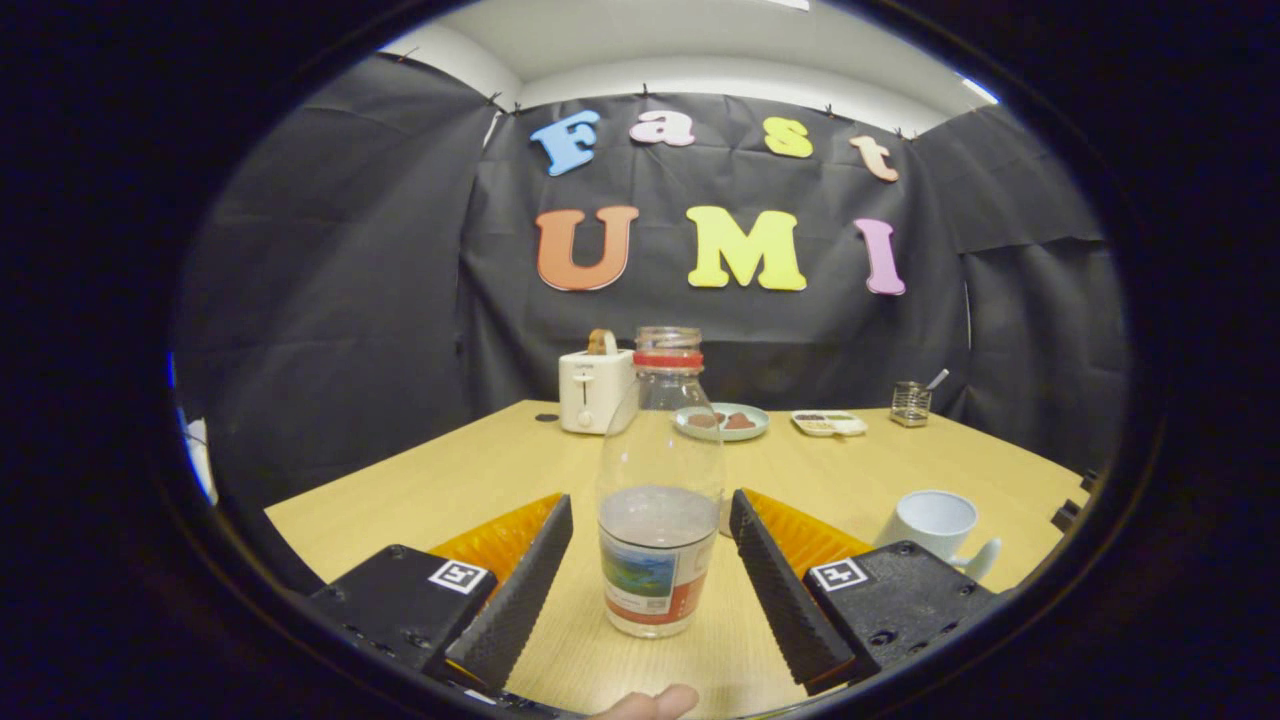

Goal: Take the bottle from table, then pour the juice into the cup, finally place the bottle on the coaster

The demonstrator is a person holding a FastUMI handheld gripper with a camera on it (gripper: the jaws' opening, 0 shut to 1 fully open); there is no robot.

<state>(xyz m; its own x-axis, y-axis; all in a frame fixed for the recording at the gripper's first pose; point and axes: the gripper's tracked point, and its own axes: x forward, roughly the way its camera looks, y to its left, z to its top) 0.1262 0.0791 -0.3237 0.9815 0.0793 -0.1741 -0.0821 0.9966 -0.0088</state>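
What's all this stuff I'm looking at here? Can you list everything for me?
Clear plastic bottle: one, red neck ring, open top, part-filled with pale juice, upright between the fingers.
Pale blue ceramic cup: one, on the table beside the gripper.
Light wooden table: one, carrying everything.
White toaster: one, toast in its slot, far side of the table.
Pale green plate: one, brown food on it, behind the bottle.
White tray: one, beside the plate.
Wire holder: one, utensil inside, far side.
Gripper: one, fingers open, apart from the bottle.
Fingertip: one, person's, nearest the camera.
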